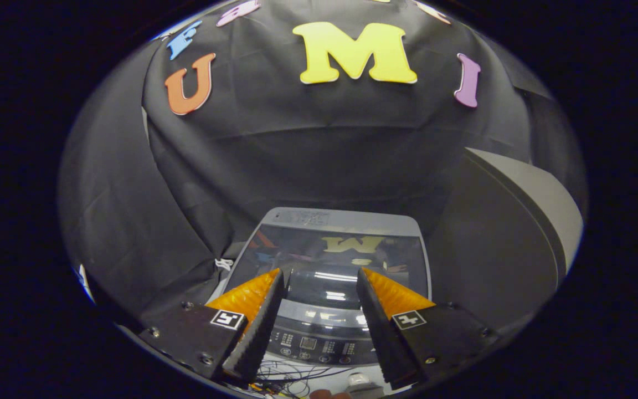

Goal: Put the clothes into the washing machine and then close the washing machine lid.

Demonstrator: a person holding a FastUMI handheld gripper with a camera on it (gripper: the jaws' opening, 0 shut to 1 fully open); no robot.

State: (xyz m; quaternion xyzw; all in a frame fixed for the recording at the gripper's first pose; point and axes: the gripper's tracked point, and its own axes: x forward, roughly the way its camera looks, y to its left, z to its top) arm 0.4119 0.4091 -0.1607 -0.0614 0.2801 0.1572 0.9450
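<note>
1. Gripper point(319, 277) hangs above the washing machine point(330, 260), fingers spread wide with nothing between them, probably so it can come down cleanly.
2. Lid point(346, 246) lies flat at twelve o'clock beyond the fingertips; control panel point(319, 343) sits between them.
3. Clothes: I cannot tell where.

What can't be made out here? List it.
- Washing machine drum: gripper view, hidden under the shut glossy lid; clothes inside cannot be told.
- Control panel markings: too small, partly behind the open gripper.
- Grey object beside the machine: cut off.
</note>
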